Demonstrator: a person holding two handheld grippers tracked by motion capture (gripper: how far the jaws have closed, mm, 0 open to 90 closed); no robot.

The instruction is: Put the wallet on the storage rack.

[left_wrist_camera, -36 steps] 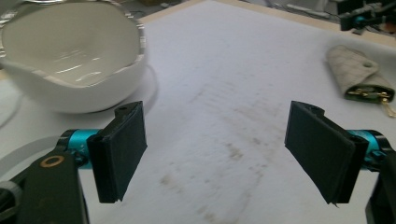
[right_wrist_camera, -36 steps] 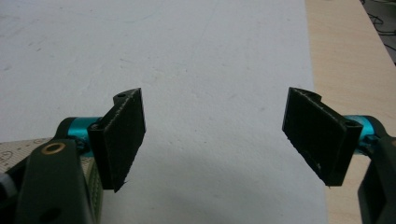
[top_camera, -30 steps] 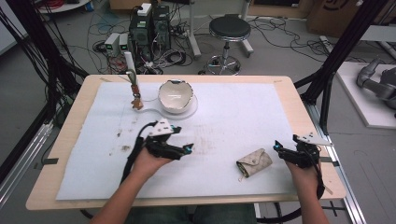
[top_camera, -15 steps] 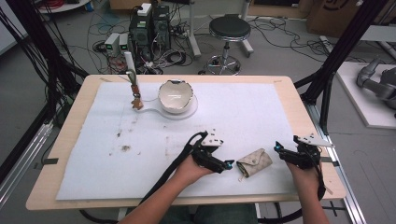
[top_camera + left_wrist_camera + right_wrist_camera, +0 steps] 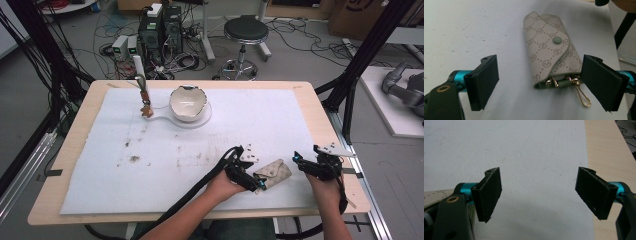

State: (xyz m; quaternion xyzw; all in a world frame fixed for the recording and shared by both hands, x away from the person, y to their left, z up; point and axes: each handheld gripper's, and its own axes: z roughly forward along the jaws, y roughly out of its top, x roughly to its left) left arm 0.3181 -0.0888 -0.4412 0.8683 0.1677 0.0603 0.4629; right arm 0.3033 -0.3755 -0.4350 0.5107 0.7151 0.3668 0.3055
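The left gripper (image 5: 539, 83) has swept across from mid-sheet and now straddles the beige monogrammed key pouch (image 5: 547, 53) near the table's right front, jaws spread for a likely grab, while the right gripper (image 5: 539, 195) waits open alongside.

A pale wooden tabletop (image 5: 320, 107) carries a white sheet (image 5: 250, 120) speckled with brown stains. On the sheet, a white bowl (image 5: 188, 102) sits far left of centre, and a beige monogrammed key pouch (image 5: 274, 172) lies near right.

Even, soft light; slightly blurry pictures.
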